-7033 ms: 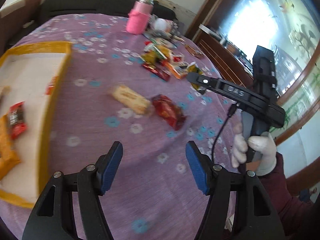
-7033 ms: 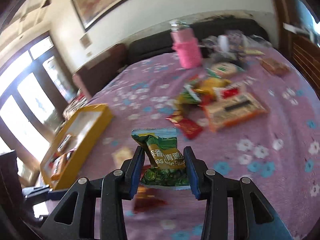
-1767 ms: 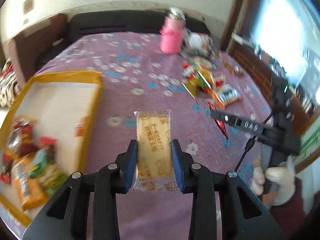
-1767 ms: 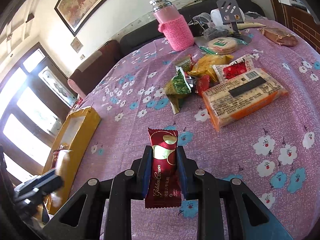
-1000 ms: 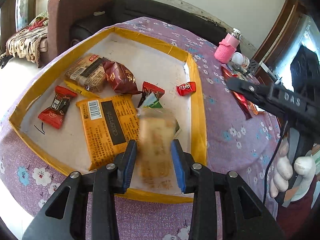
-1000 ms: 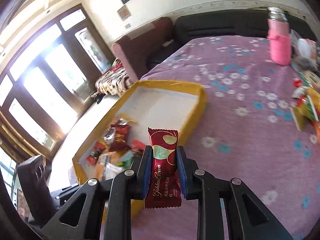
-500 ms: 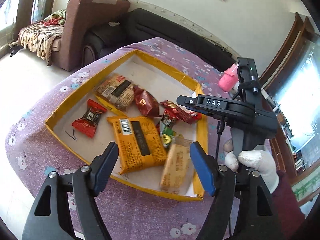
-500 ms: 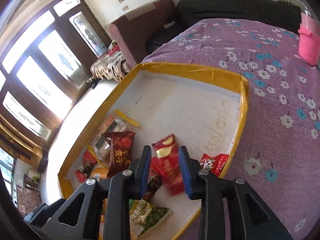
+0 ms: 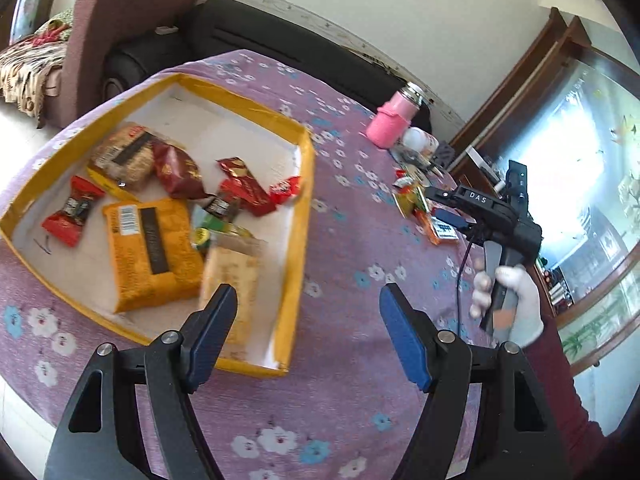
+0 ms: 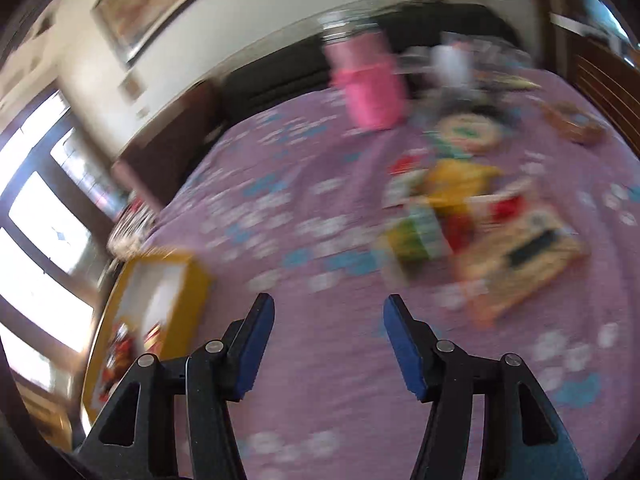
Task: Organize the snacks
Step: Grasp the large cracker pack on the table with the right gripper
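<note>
Both claws have let go since a second ago: the left claw (image 9: pixel 308 336) now gapes empty just beside the yellow-rimmed tray (image 9: pixel 298 216), where its pale biscuit packet (image 9: pixel 232 280) lies beside the orange packet (image 9: pixel 150 248). Released too, the red candy (image 9: pixel 244 188) lies in the tray, while the right claw (image 10: pixel 328 350), jaws apart, faces the blurred snack pile (image 10: pixel 460 208) on the purple floral bench (image 10: pixel 320 380).

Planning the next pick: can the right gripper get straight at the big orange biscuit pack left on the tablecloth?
Probably yes. The right gripper is open and empty, and bare tablecloth lies between it and the orange biscuit pack, whose near edge looks uncovered despite blur.
</note>
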`<act>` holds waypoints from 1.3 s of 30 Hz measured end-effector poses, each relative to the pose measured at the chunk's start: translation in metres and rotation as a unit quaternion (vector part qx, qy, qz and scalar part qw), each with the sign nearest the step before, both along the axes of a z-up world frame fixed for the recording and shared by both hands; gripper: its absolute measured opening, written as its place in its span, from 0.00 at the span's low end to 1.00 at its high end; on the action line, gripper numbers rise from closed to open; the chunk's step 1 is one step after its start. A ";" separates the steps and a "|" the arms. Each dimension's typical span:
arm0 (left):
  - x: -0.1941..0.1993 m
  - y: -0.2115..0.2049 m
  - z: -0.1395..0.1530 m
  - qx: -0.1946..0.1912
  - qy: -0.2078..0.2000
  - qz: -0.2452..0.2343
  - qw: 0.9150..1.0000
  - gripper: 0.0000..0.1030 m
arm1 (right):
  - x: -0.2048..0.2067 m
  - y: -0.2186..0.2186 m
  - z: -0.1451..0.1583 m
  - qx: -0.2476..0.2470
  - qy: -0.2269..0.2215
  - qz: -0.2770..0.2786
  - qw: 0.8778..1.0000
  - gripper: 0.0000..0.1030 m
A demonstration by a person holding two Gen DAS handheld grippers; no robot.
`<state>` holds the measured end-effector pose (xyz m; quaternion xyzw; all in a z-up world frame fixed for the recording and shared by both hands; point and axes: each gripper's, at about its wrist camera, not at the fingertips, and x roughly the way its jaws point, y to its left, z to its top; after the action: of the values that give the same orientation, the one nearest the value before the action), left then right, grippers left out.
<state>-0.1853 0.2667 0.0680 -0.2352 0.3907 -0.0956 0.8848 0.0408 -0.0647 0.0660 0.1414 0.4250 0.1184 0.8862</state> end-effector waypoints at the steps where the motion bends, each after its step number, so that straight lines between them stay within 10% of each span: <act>1: 0.001 -0.005 0.001 0.001 0.000 -0.006 1.000 0.71 | 0.006 -0.018 -0.002 -0.001 0.002 -0.021 1.000 0.58; 14: 0.009 -0.044 0.004 0.023 0.015 -0.040 0.999 0.71 | 0.090 -0.001 -0.023 -0.038 0.022 -0.018 0.999 0.46; 16: 0.010 -0.045 0.004 0.024 0.014 -0.040 0.999 0.71 | 0.092 0.012 -0.033 -0.055 0.041 0.006 0.998 0.26; 24: 0.013 -0.048 0.002 0.020 0.015 -0.047 0.999 0.71 | 0.024 0.026 -0.026 0.078 0.102 0.253 0.959 0.27; 28: 0.012 -0.053 0.002 0.016 0.015 -0.052 0.998 0.71 | 0.011 -0.043 -0.003 0.073 0.051 0.126 0.988 0.60; 39: 0.010 -0.073 0.003 0.028 0.018 -0.074 0.997 0.71 | 0.030 -0.111 -0.049 0.077 0.091 -0.092 0.989 0.64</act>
<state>-0.1748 0.1940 0.0707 -0.1830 0.4255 -0.1455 0.8742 0.0710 -0.1754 0.0172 0.2580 0.4788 0.0553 0.8373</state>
